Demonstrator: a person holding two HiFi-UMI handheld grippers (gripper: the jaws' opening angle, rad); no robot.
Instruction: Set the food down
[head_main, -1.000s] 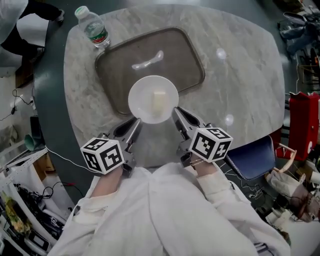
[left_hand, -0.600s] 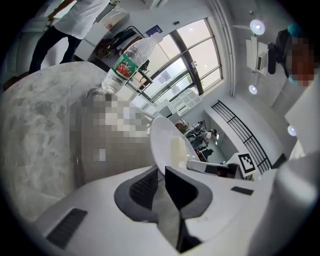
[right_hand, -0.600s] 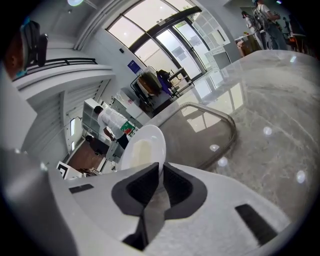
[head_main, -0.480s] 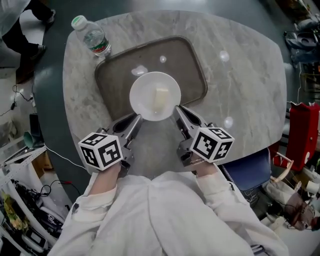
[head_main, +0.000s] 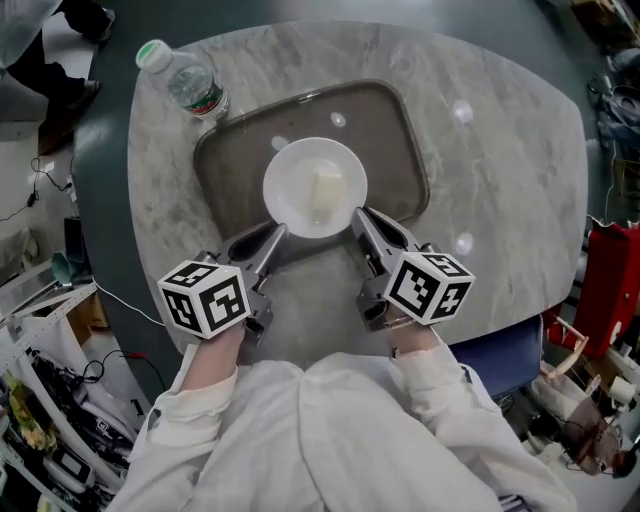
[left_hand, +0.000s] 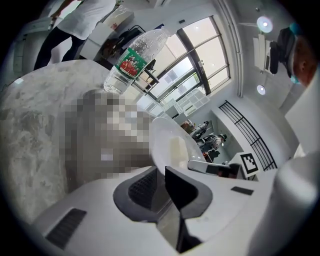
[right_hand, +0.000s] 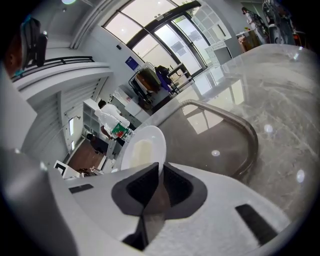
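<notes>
Plate (head_main: 287, 178) held by left gripper (head_main: 278, 236), right gripper (head_main: 358, 216), both tilted down

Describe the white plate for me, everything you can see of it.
The white plate is round, shallow and glossy, like ceramic. A pale yellow block of food lies in it. The left gripper and right gripper each clamp its near rim, holding it roughly level over the brown tray.

Bright daylight, lamp glare on marble table (head_main: 500, 190), fisheye-dark edges
</notes>
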